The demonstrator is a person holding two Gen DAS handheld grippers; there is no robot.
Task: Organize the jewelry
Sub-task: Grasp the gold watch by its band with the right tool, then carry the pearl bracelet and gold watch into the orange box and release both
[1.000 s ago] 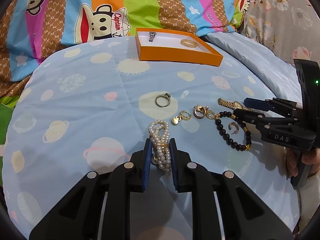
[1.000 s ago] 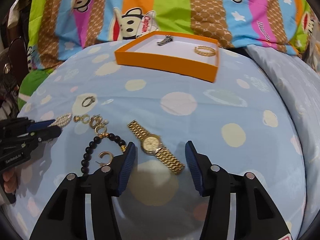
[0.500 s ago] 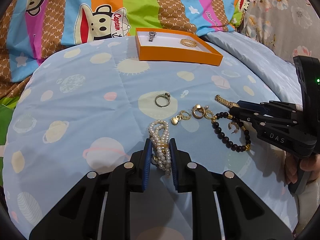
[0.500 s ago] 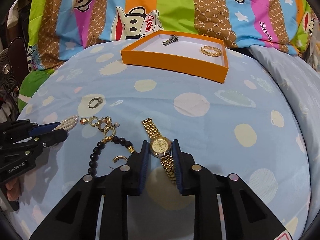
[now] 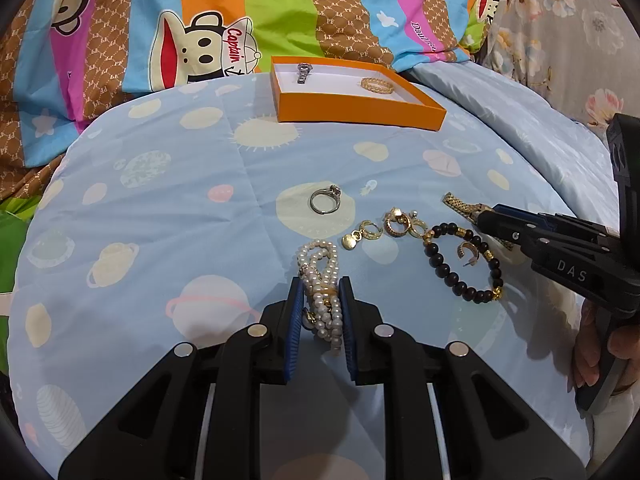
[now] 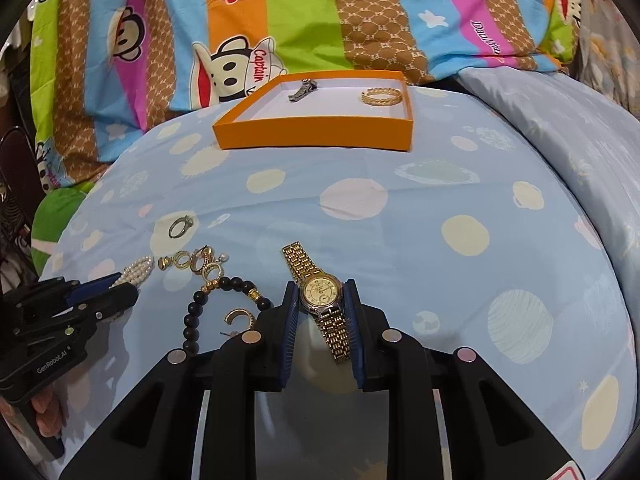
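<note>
My left gripper [image 5: 320,292] is shut on a white pearl bracelet [image 5: 322,276] lying on the blue bedspread. My right gripper [image 6: 320,296] is shut on a gold watch [image 6: 318,294] at its dial; it also shows at the right of the left wrist view [image 5: 486,220]. Between them lie a black bead bracelet [image 5: 460,264], gold earrings [image 5: 394,224] and a silver ring [image 5: 325,201]. An orange box [image 5: 360,112] at the back holds a silver watch [image 5: 304,73] and a gold bangle [image 5: 376,85].
A striped monkey-print blanket [image 5: 240,20] lies behind the box. A grey floral pillow [image 5: 560,40] is at the back right. The bedspread drops off at the left, where green cloth [image 5: 12,240] shows.
My right gripper moved forward over the gold watch and closed on it, lifting its dial end slightly. My left gripper stays shut on the pearl bracelet.
</note>
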